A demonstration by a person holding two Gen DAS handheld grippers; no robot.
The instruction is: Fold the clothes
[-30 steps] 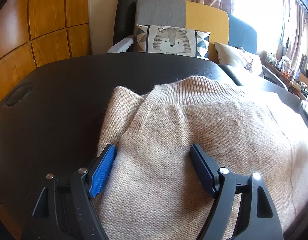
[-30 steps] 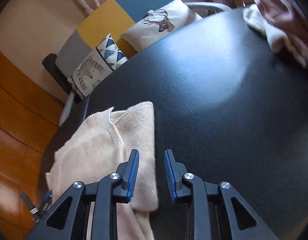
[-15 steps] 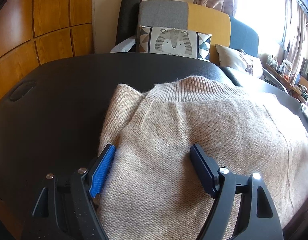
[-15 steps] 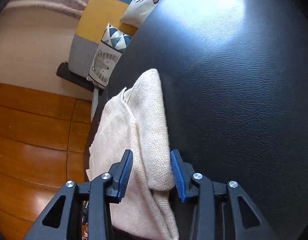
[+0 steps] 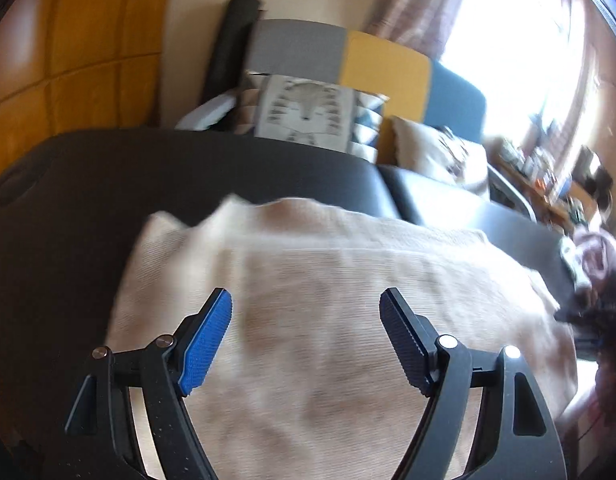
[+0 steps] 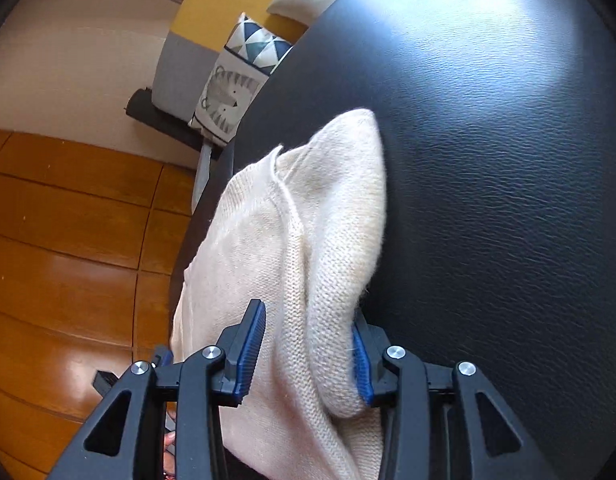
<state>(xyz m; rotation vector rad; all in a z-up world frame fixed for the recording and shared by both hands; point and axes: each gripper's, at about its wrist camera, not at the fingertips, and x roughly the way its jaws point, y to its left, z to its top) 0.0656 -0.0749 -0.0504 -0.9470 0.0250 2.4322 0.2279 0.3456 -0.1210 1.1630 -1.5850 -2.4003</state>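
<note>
A beige knit sweater (image 5: 328,300) lies folded on the black table (image 5: 67,220), neck end away from me. My left gripper (image 5: 305,312) hovers above the sweater's near part, jaws wide open with nothing between them; this view is blurred by motion. In the right wrist view the sweater (image 6: 308,220) has a rolled folded edge along its right side. My right gripper (image 6: 308,312) straddles that folded edge at its near end. The right pad (image 6: 362,364) lies against the roll. The left pad (image 6: 251,348) stands over the flat knit, and the jaws are not clamped.
A sofa with a tiger-print cushion (image 5: 303,108) stands beyond the table's far edge. Wooden wall panels (image 5: 67,40) rise at the left. A heap of other clothes (image 5: 600,256) lies at the far right. Wooden floor (image 6: 67,240) shows past the table's left edge.
My left gripper has lifted and drawn back from the sweater, still wide open. My right gripper widened its jaws, tipped down and slid forward around the sweater's folded edge.
</note>
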